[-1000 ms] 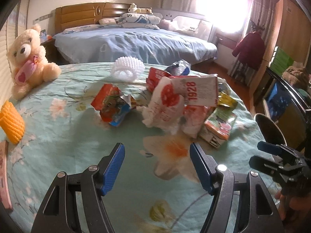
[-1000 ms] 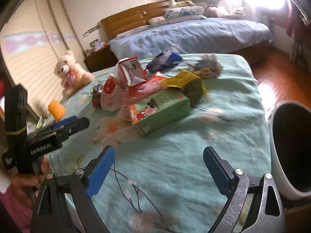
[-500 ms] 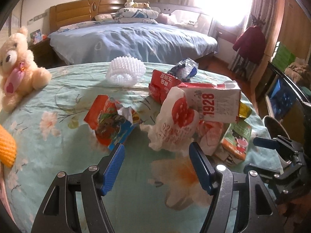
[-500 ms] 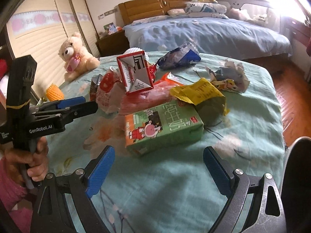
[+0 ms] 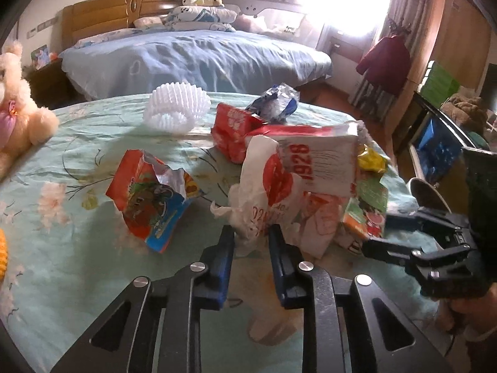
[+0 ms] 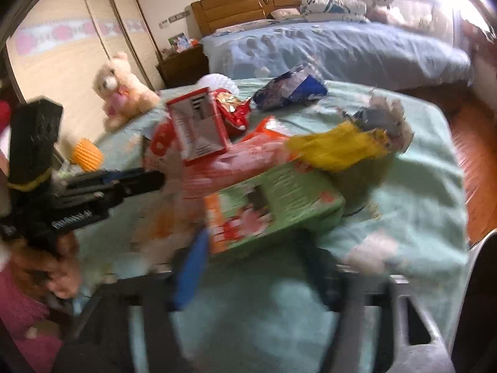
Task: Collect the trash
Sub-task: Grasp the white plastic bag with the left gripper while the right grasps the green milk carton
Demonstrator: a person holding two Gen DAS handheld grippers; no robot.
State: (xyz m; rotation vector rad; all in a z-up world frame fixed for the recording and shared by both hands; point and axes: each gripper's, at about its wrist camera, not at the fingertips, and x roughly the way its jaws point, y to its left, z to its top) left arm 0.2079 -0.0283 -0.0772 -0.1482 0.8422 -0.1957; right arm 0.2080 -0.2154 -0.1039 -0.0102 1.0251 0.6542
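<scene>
Both grippers have moved in on the pile. Your left gripper (image 5: 251,233) is closing on the white bag (image 5: 264,192); your right gripper (image 6: 251,248) is closing around the green carton (image 6: 279,205). First pickups imminent.

On the counter (image 5: 77,264), counting outward from the red-and-white carton (image 5: 323,161): one white plastic bag (image 5: 264,199) against it, one green juice box (image 6: 279,205), one yellow wrapper (image 6: 338,146), one blue foil packet (image 5: 273,105), two red snack bags (image 5: 149,199) (image 5: 231,130), one white foam fruit net (image 5: 177,108), one orange net (image 6: 86,154) and one teddy bear (image 6: 119,90); two grippers (image 5: 250,237) (image 6: 251,248)
</scene>
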